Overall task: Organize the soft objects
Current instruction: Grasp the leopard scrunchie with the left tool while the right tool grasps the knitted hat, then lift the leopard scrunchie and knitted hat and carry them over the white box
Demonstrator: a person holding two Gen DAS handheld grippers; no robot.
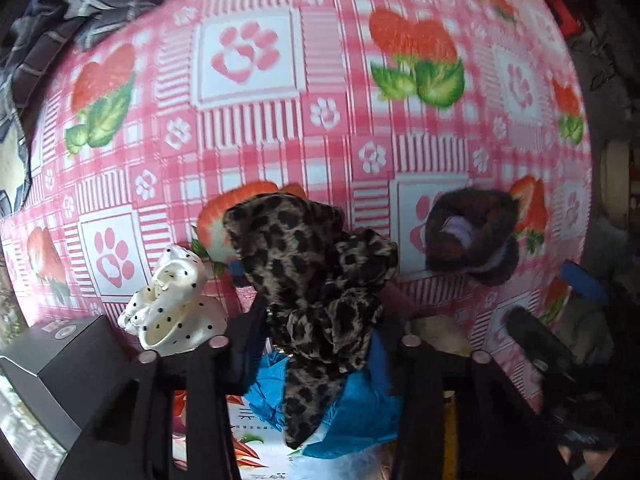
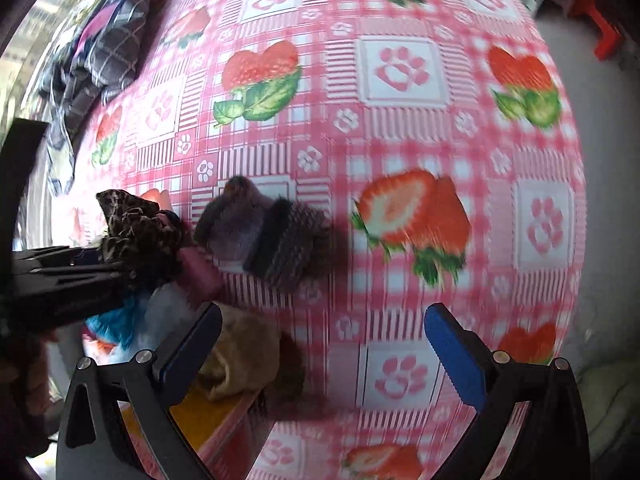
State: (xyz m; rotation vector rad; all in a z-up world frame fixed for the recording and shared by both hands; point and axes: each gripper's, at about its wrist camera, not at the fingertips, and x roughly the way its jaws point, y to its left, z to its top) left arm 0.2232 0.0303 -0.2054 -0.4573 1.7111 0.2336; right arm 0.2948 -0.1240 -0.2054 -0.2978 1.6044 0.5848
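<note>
One leopard-print fabric scrunchie is hanging lengthwise from the left gripper's closed fingers – just above the pink strawberry-print tablecloth; the right gripper is hovering, fingers apart.

Glossy embossed tablecloth; matt leopard-print cloth bow.

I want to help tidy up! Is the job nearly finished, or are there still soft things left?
Not finished. The left claw is shut on the leopard bow, lifted above blue and other soft things below it. The right claw is open and empty. Left on the tablecloth: a purple knit piece and a white dotted scrunchie.
</note>
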